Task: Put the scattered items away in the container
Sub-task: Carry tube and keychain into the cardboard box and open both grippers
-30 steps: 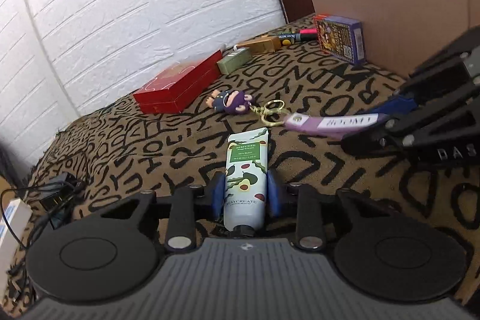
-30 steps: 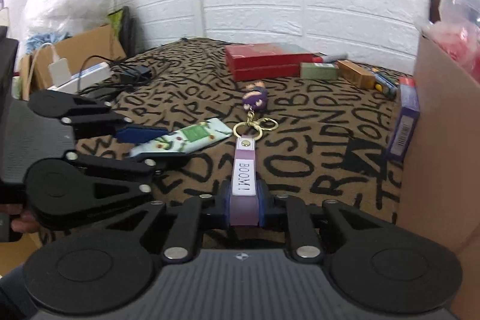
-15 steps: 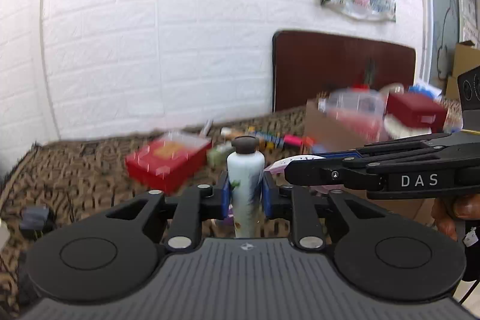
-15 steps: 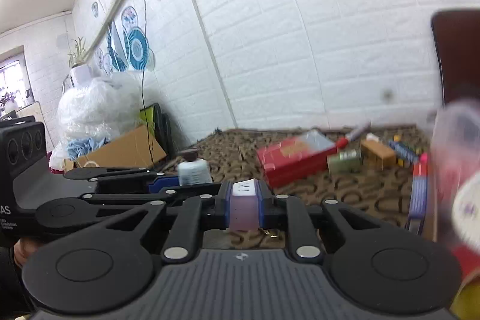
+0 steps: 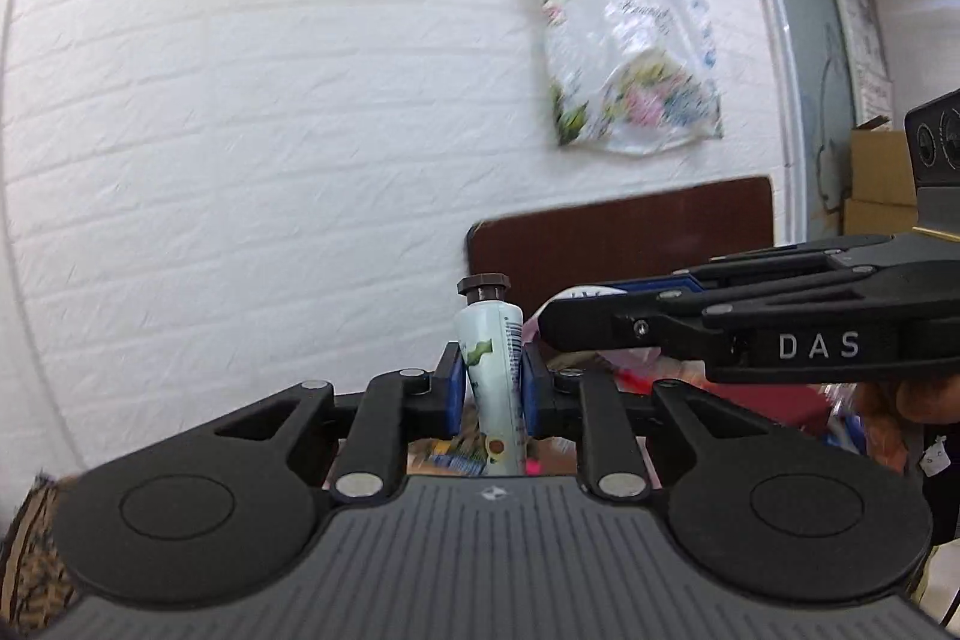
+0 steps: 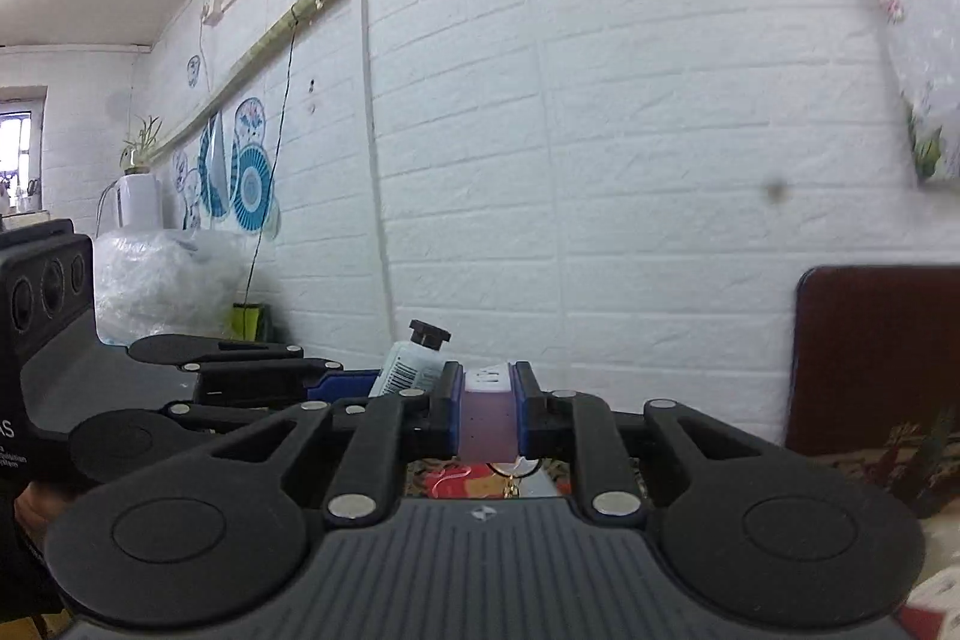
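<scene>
My left gripper [image 5: 491, 388] is shut on a pale hand cream tube [image 5: 489, 370] with green leaf print and a dark cap, held upright in the air. The tube also shows in the right wrist view [image 6: 411, 367]. My right gripper [image 6: 486, 412] is shut on the purple keychain strap [image 6: 486, 421] with a white label; its gold ring hangs below, mostly hidden. In the left wrist view the right gripper [image 5: 558, 319] is level with the tube and just right of it. The cardboard box is hidden; blurred colourful contents [image 5: 636, 370] show below the grippers.
A white brick wall fills both views. A dark brown headboard [image 5: 618, 244] stands behind, and a plastic bag [image 5: 624, 40] hangs on the wall. The patterned cloth [image 5: 30, 550] shows at the lower left edge. Cardboard boxes [image 5: 879, 172] are stacked at far right.
Both grippers have lifted their items off the patterned cloth and tilted upward. The table items have dropped out of view and the wall now fills the frames.
</scene>
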Action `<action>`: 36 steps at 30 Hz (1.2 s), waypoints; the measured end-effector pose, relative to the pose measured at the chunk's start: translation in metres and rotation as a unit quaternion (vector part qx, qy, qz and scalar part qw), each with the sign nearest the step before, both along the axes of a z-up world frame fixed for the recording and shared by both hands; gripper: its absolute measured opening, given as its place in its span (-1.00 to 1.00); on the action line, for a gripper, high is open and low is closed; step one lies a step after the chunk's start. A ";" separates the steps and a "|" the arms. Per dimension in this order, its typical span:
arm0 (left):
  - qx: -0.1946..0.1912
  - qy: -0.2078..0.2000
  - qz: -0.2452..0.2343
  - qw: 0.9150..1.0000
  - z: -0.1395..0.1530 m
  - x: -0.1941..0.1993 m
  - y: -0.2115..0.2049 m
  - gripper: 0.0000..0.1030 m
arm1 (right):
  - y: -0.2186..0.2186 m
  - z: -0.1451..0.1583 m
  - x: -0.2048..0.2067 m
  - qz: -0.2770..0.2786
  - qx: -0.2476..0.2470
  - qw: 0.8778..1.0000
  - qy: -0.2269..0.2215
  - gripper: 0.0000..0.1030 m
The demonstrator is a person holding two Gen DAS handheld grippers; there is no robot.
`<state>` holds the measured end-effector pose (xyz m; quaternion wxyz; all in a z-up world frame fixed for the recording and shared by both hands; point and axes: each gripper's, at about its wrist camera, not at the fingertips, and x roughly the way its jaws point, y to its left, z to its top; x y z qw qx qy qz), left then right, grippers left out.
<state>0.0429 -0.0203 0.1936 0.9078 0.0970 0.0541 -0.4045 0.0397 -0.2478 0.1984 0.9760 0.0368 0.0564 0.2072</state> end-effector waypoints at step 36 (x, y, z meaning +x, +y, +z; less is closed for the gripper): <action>0.093 0.098 -0.081 0.988 -0.068 0.006 -0.141 -0.58 | -0.162 -0.099 -0.025 -0.214 0.055 0.967 0.126 -0.36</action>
